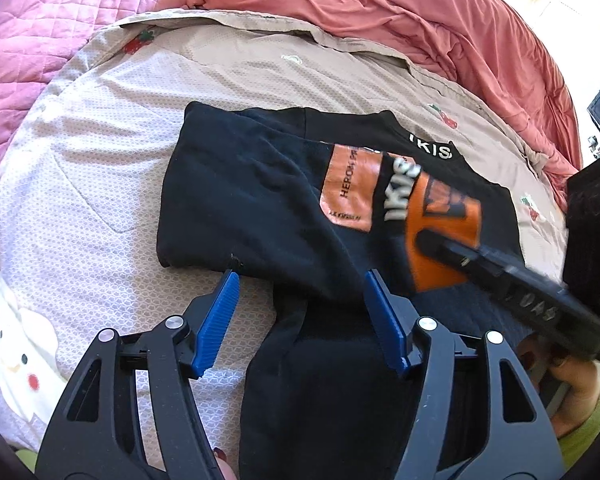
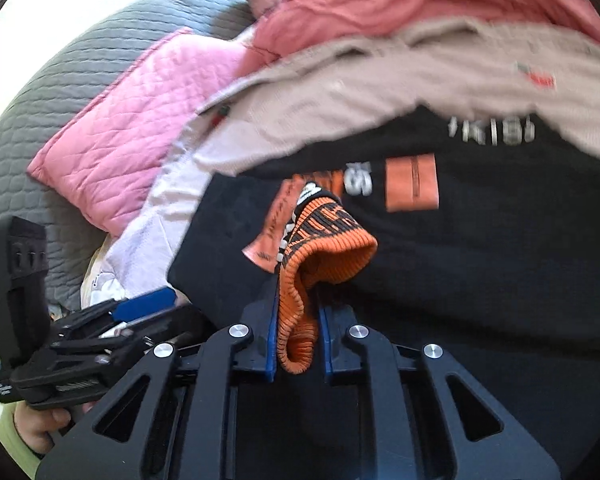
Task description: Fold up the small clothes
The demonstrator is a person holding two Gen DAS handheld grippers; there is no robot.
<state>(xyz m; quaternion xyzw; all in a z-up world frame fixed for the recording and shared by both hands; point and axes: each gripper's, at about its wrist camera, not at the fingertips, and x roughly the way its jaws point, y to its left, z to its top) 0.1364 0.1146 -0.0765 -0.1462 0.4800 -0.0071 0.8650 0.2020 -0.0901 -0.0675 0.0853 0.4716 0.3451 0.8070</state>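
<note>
Cloth is what matters here: a small black sweatshirt (image 1: 260, 200) with orange patches and white lettering lies partly folded on the bed (image 1: 80, 152), over a pale dotted sheet with strawberry prints. A red quilt (image 1: 380, 12) is bunched along the far side and a pink quilted blanket (image 1: 28, 40) sits at the far left.

The right hand-held gripper (image 2: 298, 336) has its blue pads closed tight on the orange ribbed cuff (image 2: 324, 248), which bulges out of the jaws in a loop. In the left wrist view this gripper reaches in from the right over the orange patch, though it is blurred. The left hand-held gripper (image 1: 300, 292) stands wide open, holding nothing, with its blue fingers (image 1: 216, 320) on either side of a black sleeve or flap that runs back towards the camera.

The garment looks light, soft and limp. It should drape and sag wherever it is not supported, and a pinch at one point will likely drag the rest into wrinkles. The ribbed cuff is thicker and stretchy, so it gives a firm grip. For the open gripper, the best hold is probably the thick seamed edge of the black flap between its fingers, not the flat middle, where the pads could pick up two layers or slide off.
</note>
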